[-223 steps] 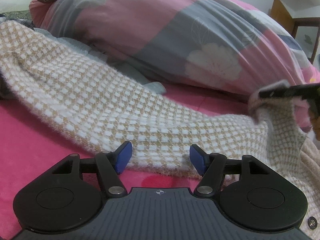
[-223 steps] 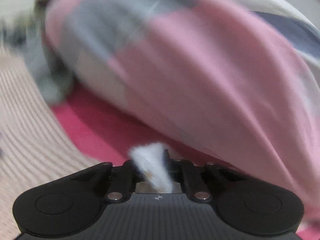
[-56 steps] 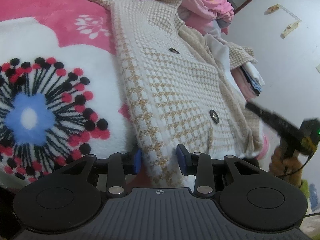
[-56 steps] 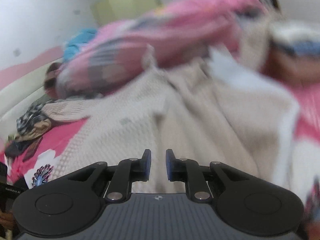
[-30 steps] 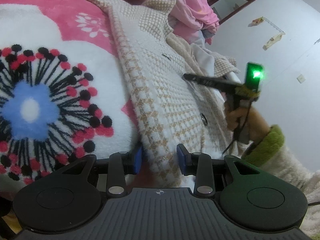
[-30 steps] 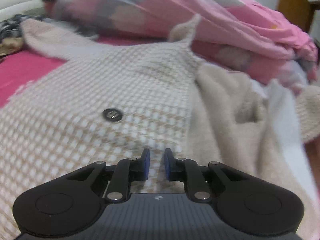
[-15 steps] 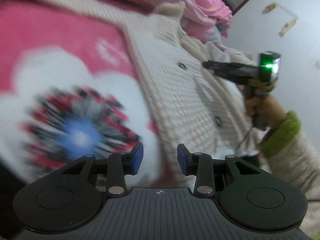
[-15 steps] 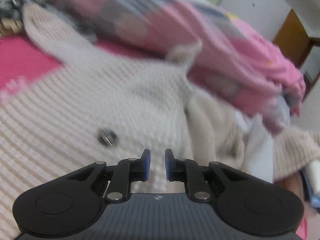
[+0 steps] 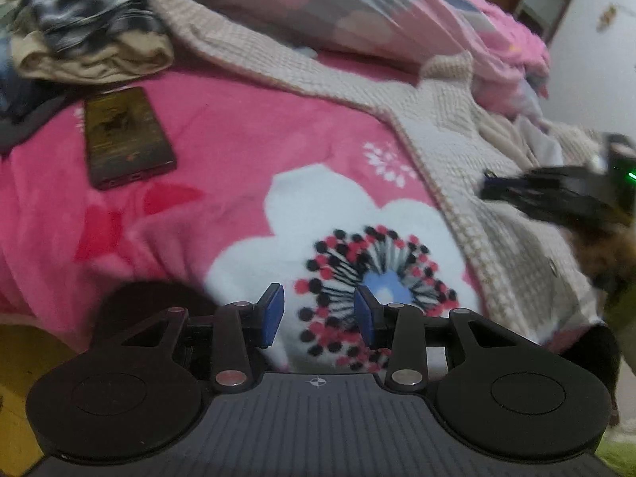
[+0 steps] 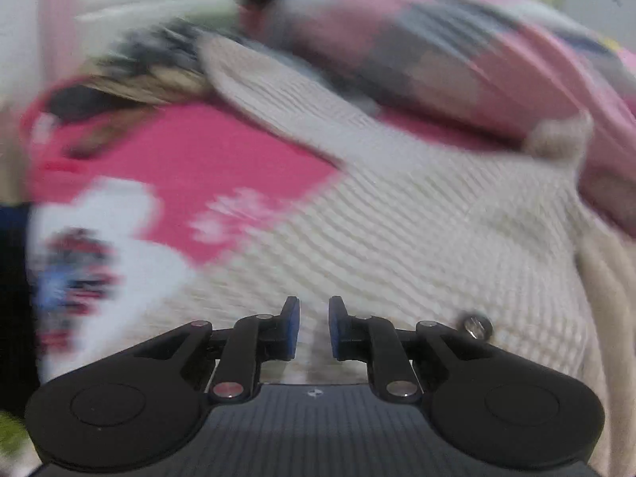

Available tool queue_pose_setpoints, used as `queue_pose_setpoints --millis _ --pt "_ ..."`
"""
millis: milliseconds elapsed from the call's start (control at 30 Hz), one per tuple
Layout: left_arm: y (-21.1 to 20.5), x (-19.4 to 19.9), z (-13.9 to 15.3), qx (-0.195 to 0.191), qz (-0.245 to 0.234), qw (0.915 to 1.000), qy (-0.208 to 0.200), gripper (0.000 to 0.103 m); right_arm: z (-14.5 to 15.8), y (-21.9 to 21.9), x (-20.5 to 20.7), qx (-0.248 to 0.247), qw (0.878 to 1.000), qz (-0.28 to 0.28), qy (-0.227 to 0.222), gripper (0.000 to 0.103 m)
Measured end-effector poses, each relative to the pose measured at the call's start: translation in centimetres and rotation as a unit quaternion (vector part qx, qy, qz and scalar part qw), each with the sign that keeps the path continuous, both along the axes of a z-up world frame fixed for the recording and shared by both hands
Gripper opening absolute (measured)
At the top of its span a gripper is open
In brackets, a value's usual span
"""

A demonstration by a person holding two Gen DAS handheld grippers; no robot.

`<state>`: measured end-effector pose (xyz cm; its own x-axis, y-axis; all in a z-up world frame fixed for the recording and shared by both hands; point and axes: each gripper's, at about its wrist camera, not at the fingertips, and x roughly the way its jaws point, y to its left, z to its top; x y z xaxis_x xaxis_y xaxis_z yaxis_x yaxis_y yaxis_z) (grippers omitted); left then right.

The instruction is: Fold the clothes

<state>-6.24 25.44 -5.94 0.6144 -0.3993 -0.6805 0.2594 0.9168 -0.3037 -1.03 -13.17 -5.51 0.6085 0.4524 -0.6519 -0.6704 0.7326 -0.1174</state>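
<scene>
A beige and white checked knit cardigan point(image 9: 449, 147) with dark buttons lies spread on the pink flowered blanket point(image 9: 238, 151), one sleeve reaching up left toward the pile of clothes. My left gripper point(image 9: 318, 320) is open over the blanket's flower print, left of the cardigan's edge, holding nothing. My right gripper point(image 10: 314, 326) hovers low over the cardigan point(image 10: 397, 230), its jaws a narrow gap apart with nothing between them; a button point(image 10: 475, 326) sits just to its right. In the left wrist view the right gripper point(image 9: 493, 189) shows as a blurred dark shape over the cardigan's front.
A dark phone point(image 9: 125, 135) lies on the blanket at the left. A heap of clothes point(image 9: 87, 35) sits behind it. A big pink and grey quilt point(image 9: 377, 12) fills the back. The bed edge drops to a yellow floor point(image 9: 16, 357) at lower left.
My left gripper let go of the cardigan's hem and swung left over the flower print, now open. My right gripper moved left across the cardigan, still nearly closed and empty.
</scene>
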Motion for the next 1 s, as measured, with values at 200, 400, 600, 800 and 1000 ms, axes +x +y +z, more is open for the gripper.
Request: queue_pose_setpoints --millis 200,400,600,800,1000 --pt "-1.3 1.3 -1.1 -0.003 -0.014 0.9998 -0.017 0.038 -3.0 3.1 -4.8 -0.054 0.994 0.098 -0.004 0.016" --pt "-1.7 1.2 -1.3 -0.005 -0.025 0.9994 -0.025 0.039 -0.4 1.9 -6.9 -0.032 0.994 0.101 -0.031 0.016" --pt "-2.2 2.0 -1.1 -0.005 -0.023 0.9989 -0.04 0.039 -1.2 2.5 -8.7 -0.045 0.987 0.148 -0.04 0.017" --pt "-3.8 3.5 2.7 0.002 -0.051 0.993 -0.107 0.039 -1.9 3.1 -9.8 -0.057 0.981 0.179 -0.047 0.021" --pt "-9.1 8.1 7.3 -0.068 -0.081 0.9829 -0.151 0.04 4.3 -3.0 -3.7 0.068 0.996 0.014 -0.049 0.021"
